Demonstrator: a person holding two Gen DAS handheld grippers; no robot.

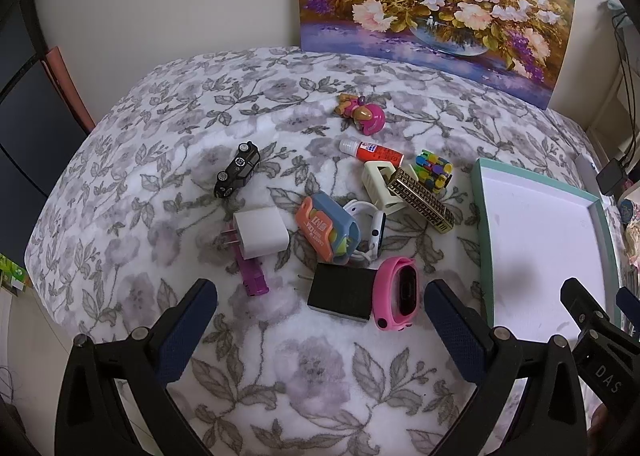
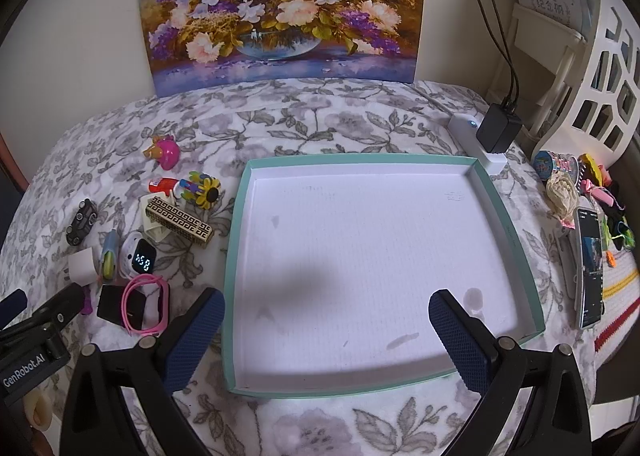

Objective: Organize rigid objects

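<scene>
We find black charger (image 1: 342,291) touching pink watch (image 1: 396,292), just ahead between left gripper (image 1: 320,312) fingers, spread wide, empty. White charger (image 1: 261,232), toy car (image 1: 237,174) beyond. Right gripper (image 2: 326,320) spread wide over bare tray (image 2: 532,288); only its view shows phone (image 2: 591,268).

A flower painting (image 2: 280,7) leans on the wall behind the floral blanket (image 2: 320,115); a phone (image 2: 591,268) lies rightward.

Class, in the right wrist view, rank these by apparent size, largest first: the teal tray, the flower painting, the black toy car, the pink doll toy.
1. Flower painting and teal tray: comparable; the tray is nearer, so unranked.
2. Black toy car and pink doll toy: look alike, unranked.
</scene>
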